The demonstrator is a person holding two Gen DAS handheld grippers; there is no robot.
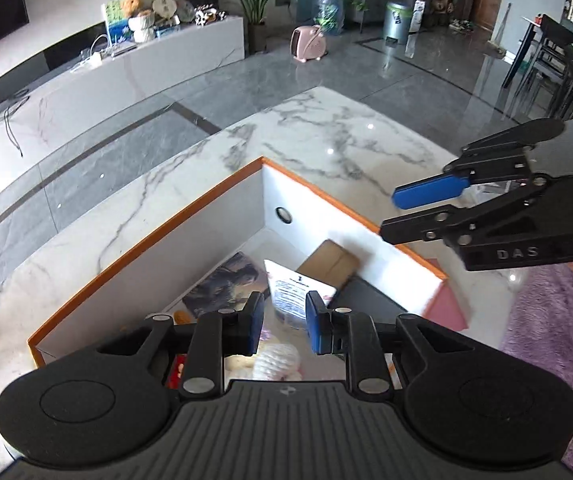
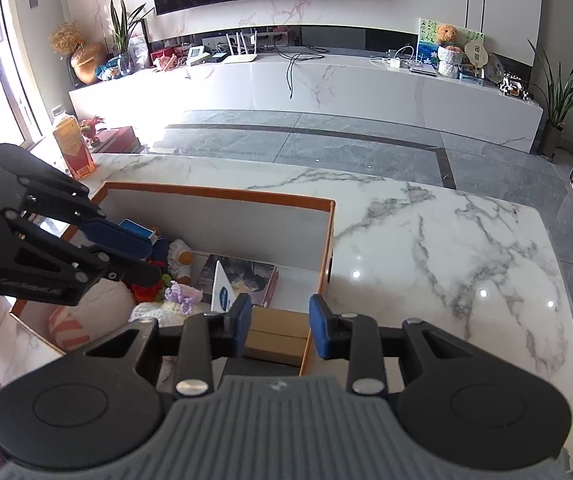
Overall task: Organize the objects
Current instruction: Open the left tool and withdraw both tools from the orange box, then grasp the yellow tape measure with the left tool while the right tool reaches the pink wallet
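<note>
Both the left claw (image 1: 285, 322) and right claw (image 2: 280, 326) hang released over the orange-rimmed box (image 1: 146, 236), hiding much of its jumbled contents.

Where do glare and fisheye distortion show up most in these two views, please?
Left wrist view: bright ceiling-light spots dot the marble table, and the floor and TV console bow strongly. Right wrist view: window light blows out the left side near the orange bottle; specular dots sit on the table, and its edge curves.
</note>
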